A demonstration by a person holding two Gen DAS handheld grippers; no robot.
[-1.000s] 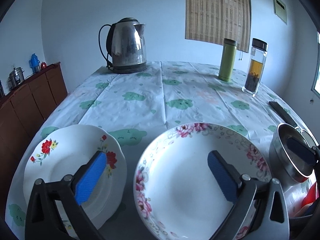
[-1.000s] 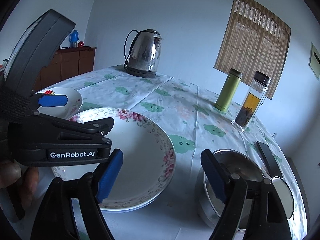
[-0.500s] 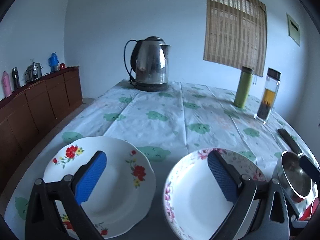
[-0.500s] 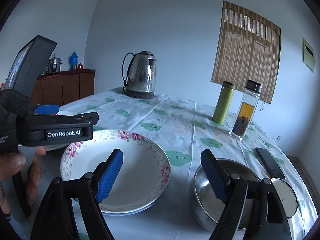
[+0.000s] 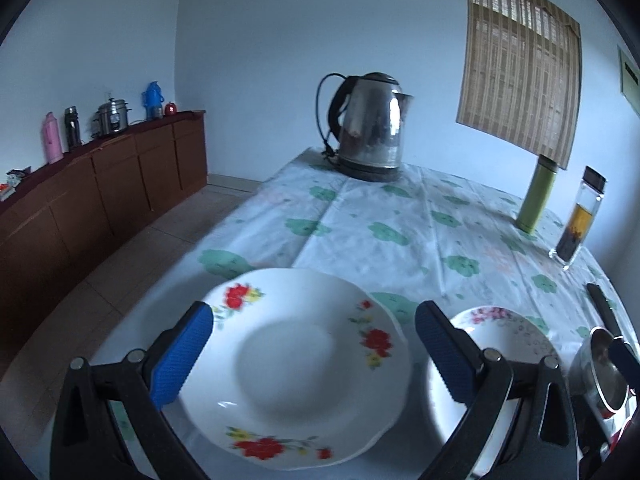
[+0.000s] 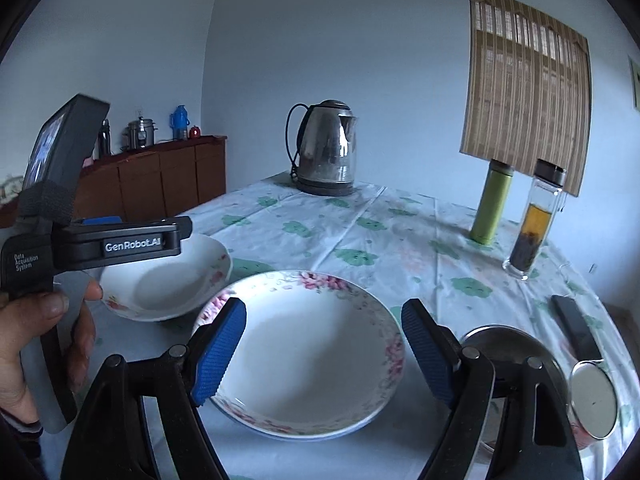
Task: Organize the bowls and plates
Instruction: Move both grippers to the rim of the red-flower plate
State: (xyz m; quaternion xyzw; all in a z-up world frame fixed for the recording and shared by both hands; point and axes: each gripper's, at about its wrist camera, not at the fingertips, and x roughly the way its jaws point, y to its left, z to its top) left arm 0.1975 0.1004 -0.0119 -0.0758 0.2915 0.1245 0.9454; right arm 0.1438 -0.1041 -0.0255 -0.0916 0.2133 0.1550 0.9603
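White china with red flowers, the red-flower plate (image 5: 296, 368) is lying on the near left part of the tablecloth (image 5: 400, 216), framed between the spread blue pads of the left gripper (image 5: 314, 356), which is hovering above it with nothing pinched. Just to its right the pink-rimmed plate (image 6: 308, 352) is sitting flat, and the right gripper (image 6: 324, 348) is hanging over it with its jaws standing wide, gripping nothing. The two plates are lying side by side, close together without overlapping. To the right of the pink-rimmed plate a steel bowl (image 6: 500, 340) is resting near the table's edge, with a round steel lid (image 6: 594, 400) and a dark flat remote-like object (image 6: 576, 332) beside it. A hand (image 6: 44, 340) is wrapping around the handle of the left gripper in the right wrist view. Farther back an electric kettle (image 5: 370, 126) is standing on its base, and a green flask (image 5: 540, 196) and a clear tea bottle (image 5: 578, 216) are standing upright at the right. A brown sideboard (image 5: 100, 184) is running along the left wall, and a bamboo blind (image 5: 520, 60) is hanging on the back wall.
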